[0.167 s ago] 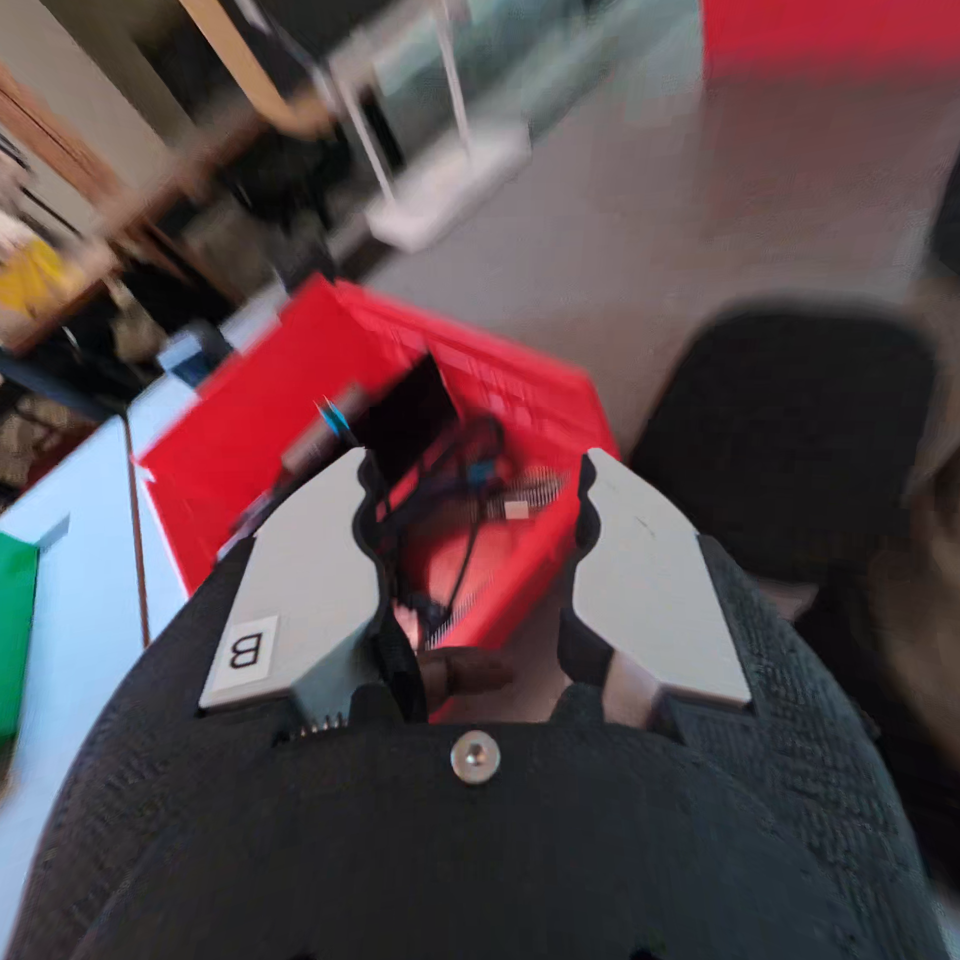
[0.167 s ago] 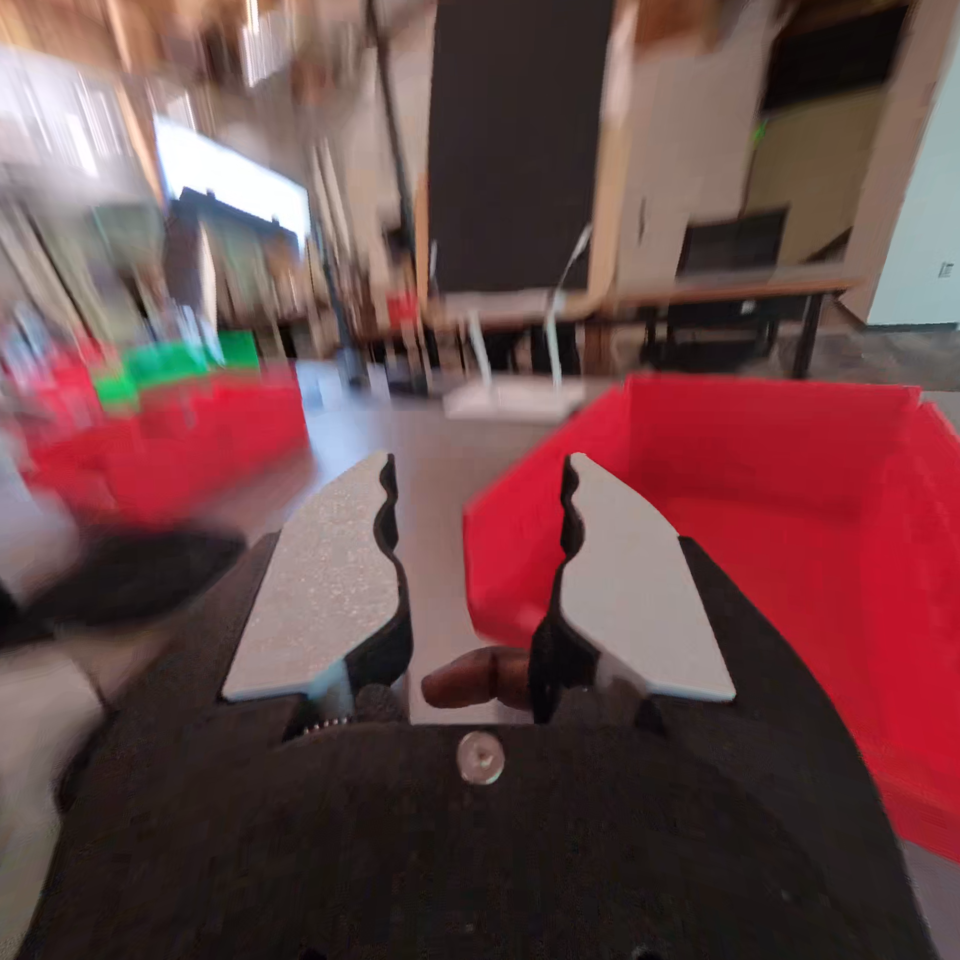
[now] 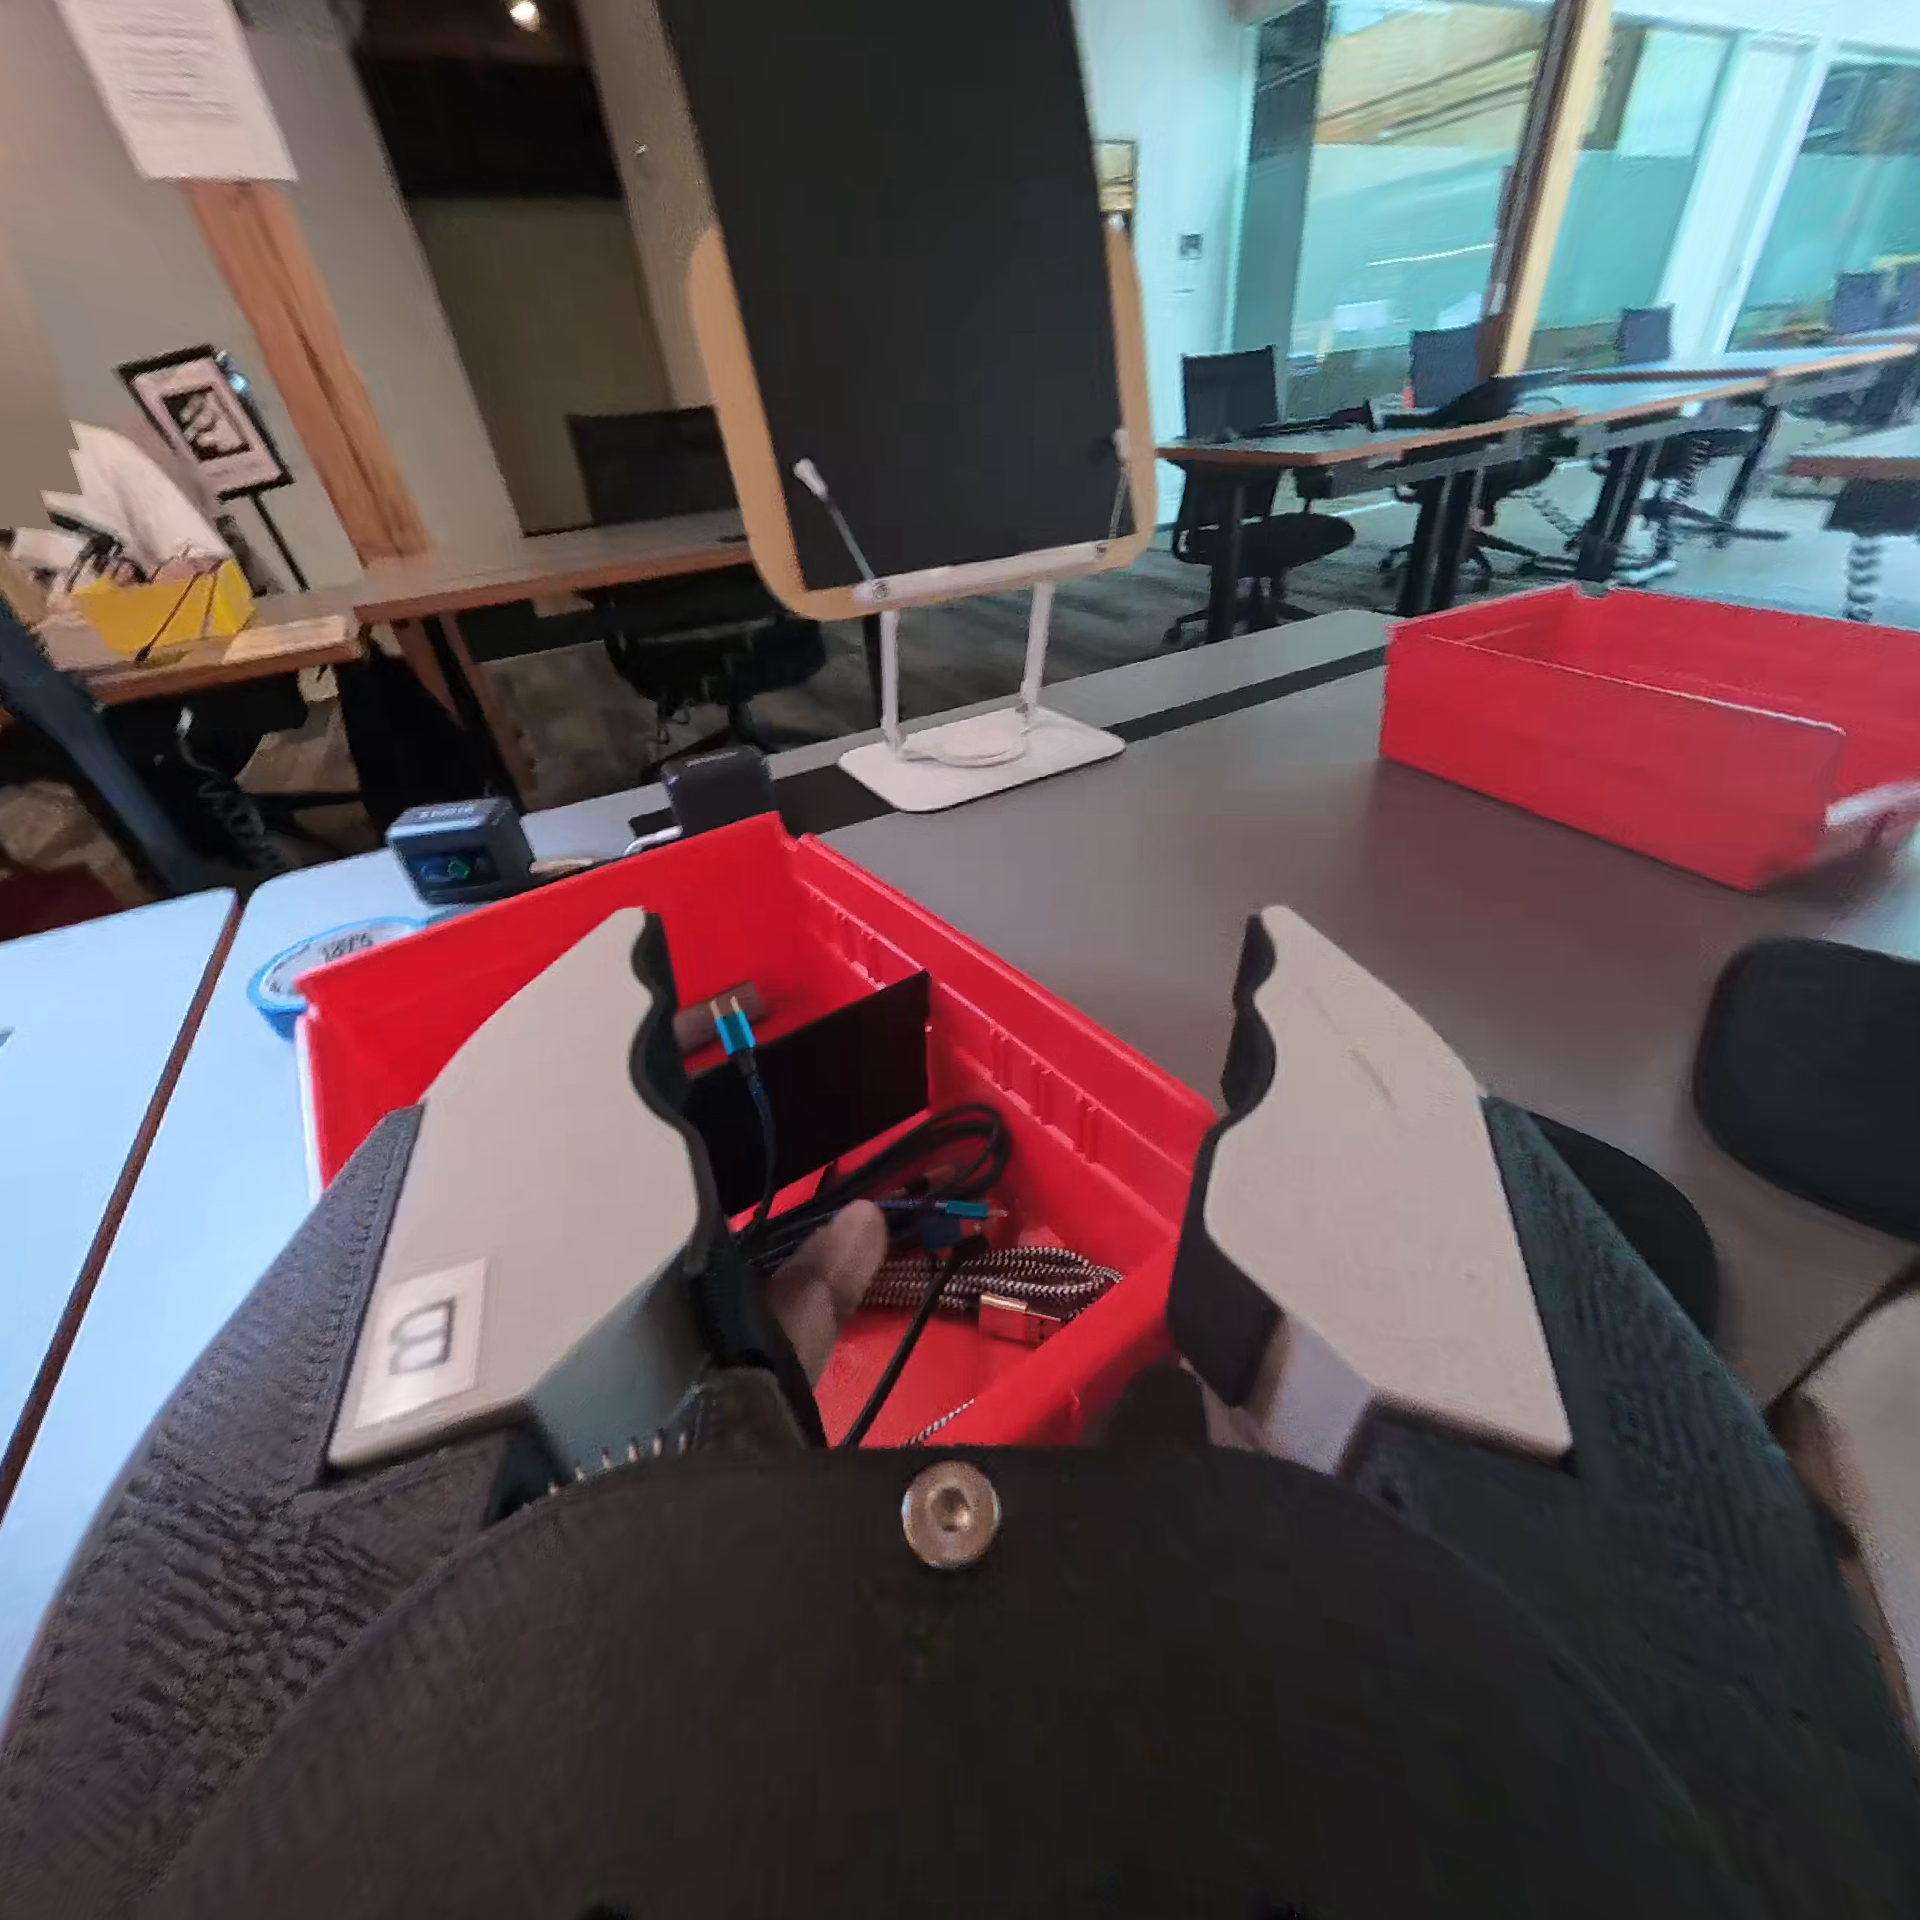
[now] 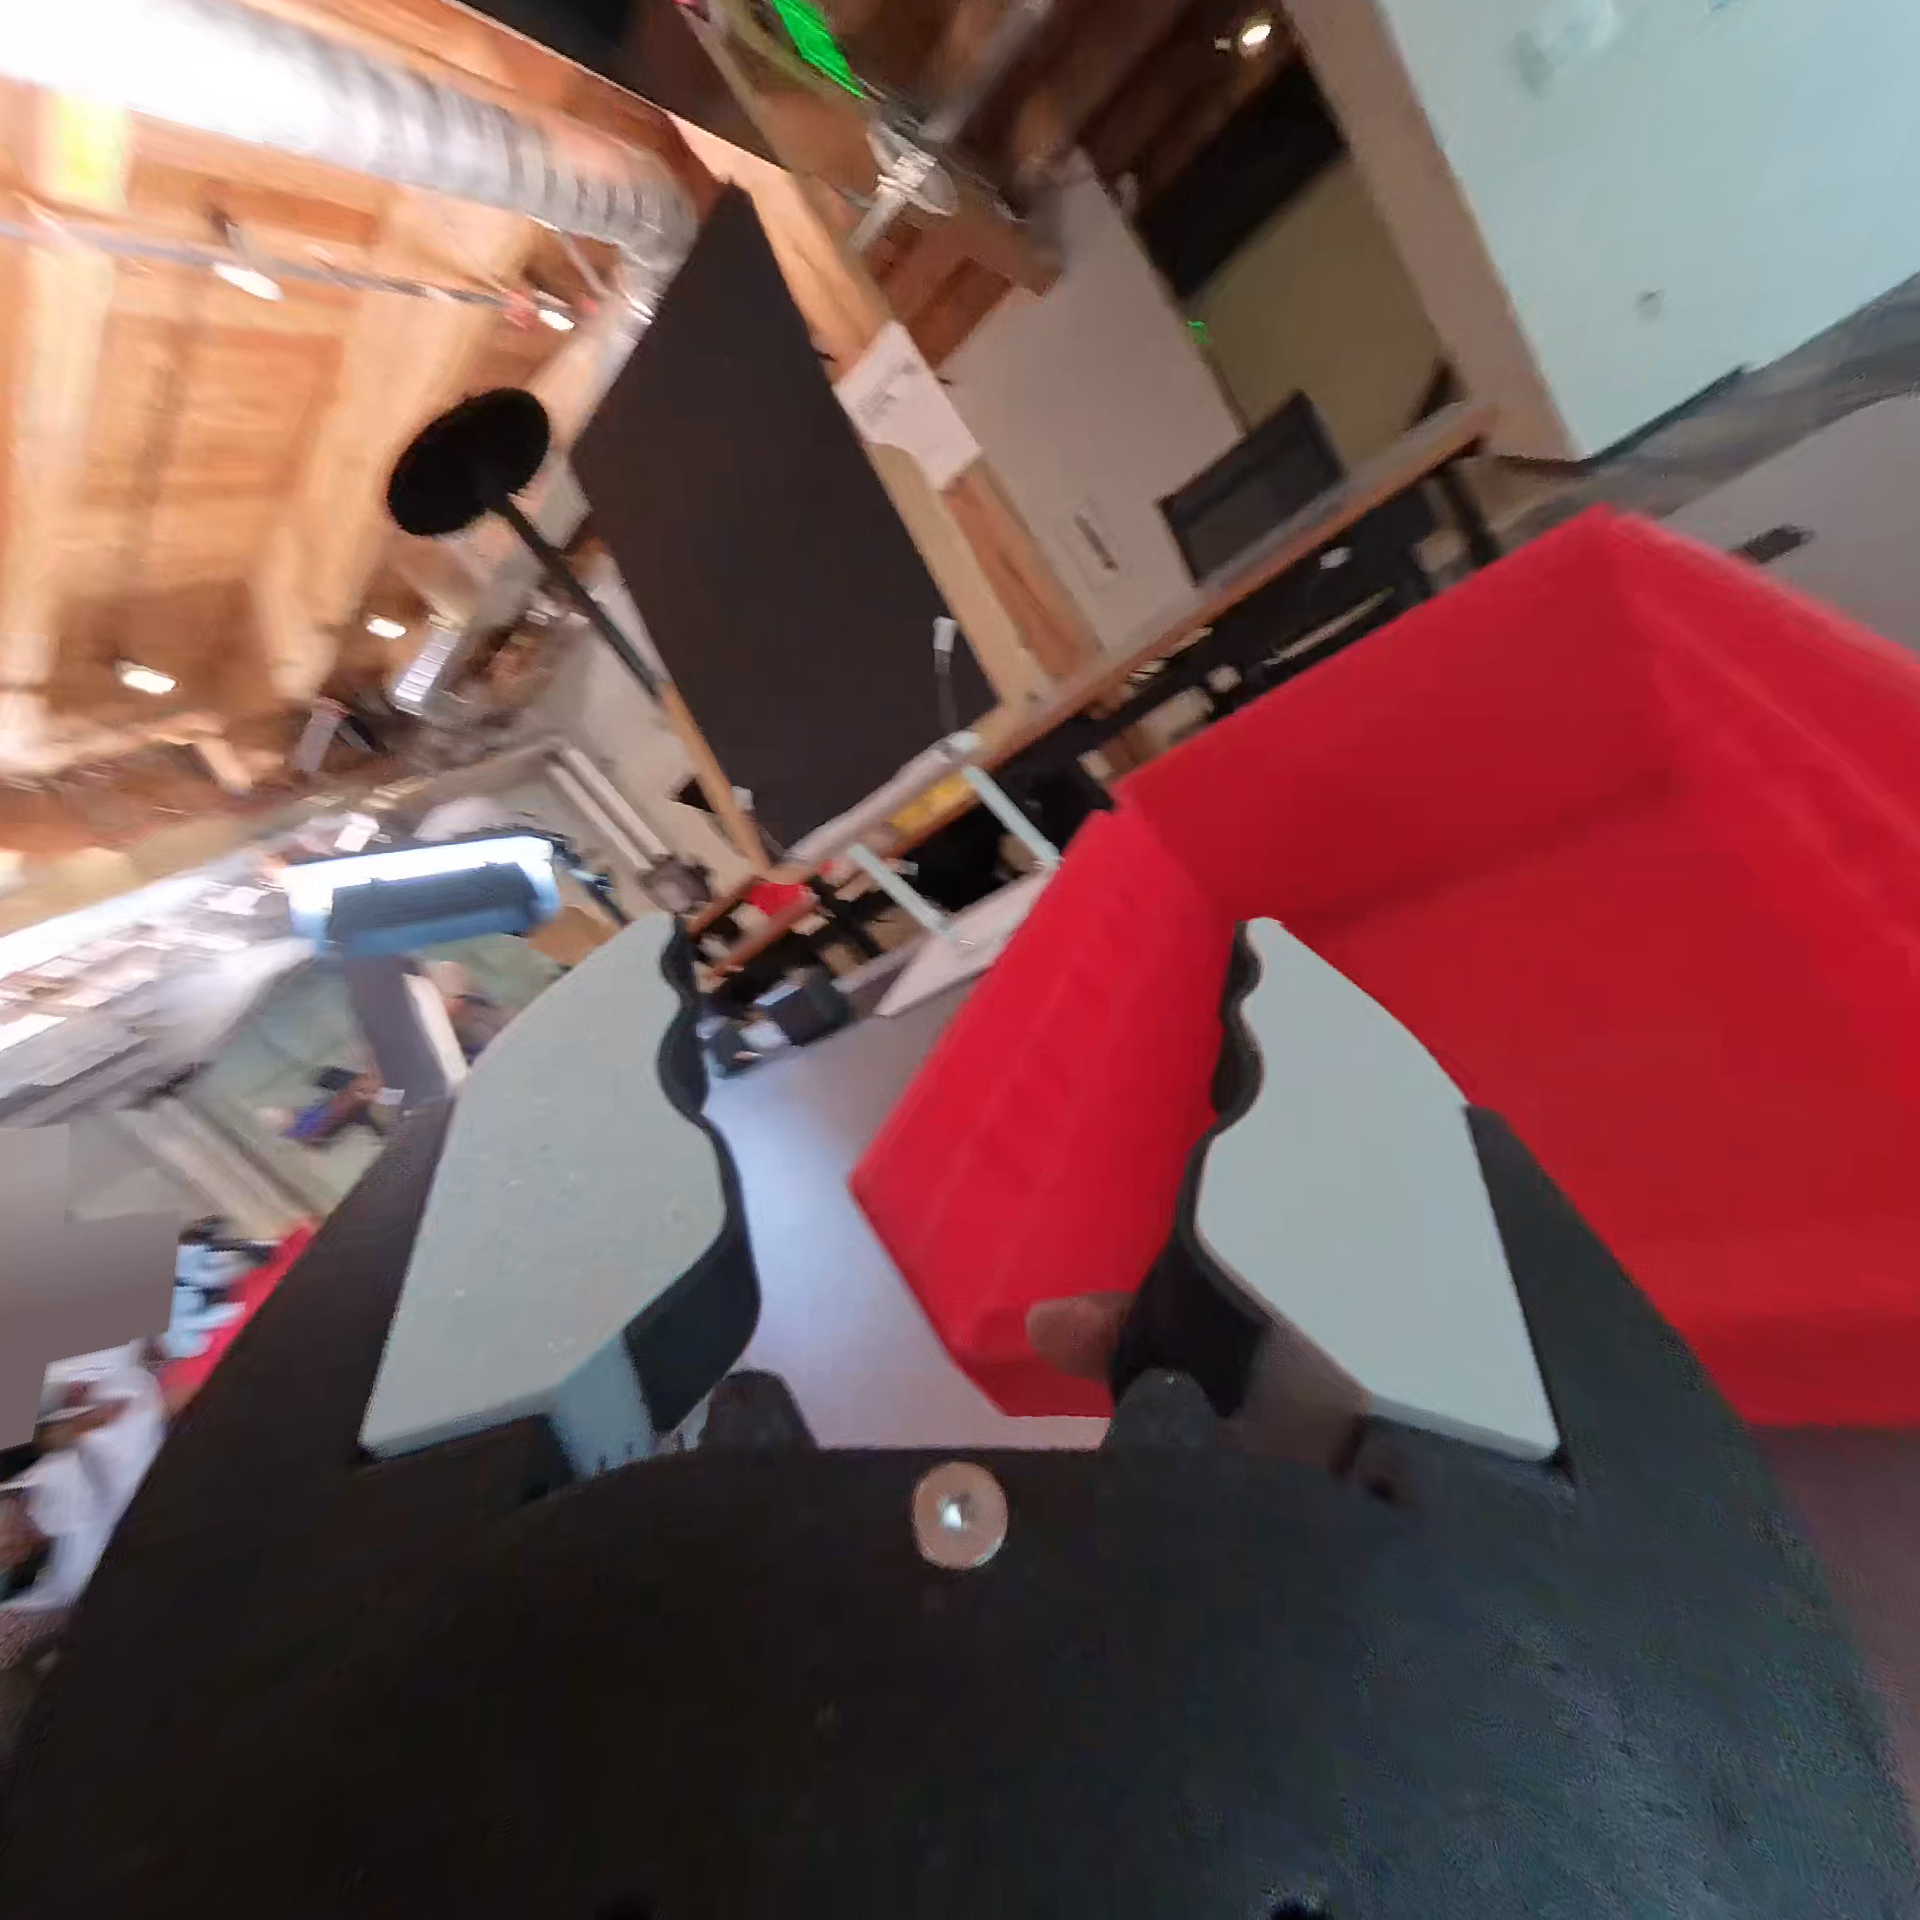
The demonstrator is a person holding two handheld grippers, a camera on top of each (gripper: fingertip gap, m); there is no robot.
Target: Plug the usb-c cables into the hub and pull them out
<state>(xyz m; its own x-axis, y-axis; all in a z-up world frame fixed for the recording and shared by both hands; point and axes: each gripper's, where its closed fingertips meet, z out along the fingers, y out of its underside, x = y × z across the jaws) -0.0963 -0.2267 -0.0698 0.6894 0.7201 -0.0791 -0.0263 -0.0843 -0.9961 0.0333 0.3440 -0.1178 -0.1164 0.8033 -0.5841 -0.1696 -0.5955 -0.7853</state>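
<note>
USB-C cables (image 3: pixel 935 1236) lie coiled in the near compartment of the red bin (image 3: pixel 1091 1091) under the wide-open, empty left gripper (image 3: pixel 945 1049) (the right gripper (image 4: pixel 961 1039), equally spread and empty, hangs beside another red bin (image 4: pixel 1039 1143)), so lower squarely onto one plug.

Open office. Dark grey surface (image 3: pixel 1299 862); black panel (image 3: pixel 914 281) on white stand far centre. Far right: long desks (image 3: pixel 1507 426), black office chairs (image 3: pixel 1247 520), glass partitions (image 3: pixel 1662 208). Wooden post (image 3: pixel 312 364) far left. Wooden ceiling (image 4: pixel 208 312) with silver duct (image 4: pixel 468 145).
</note>
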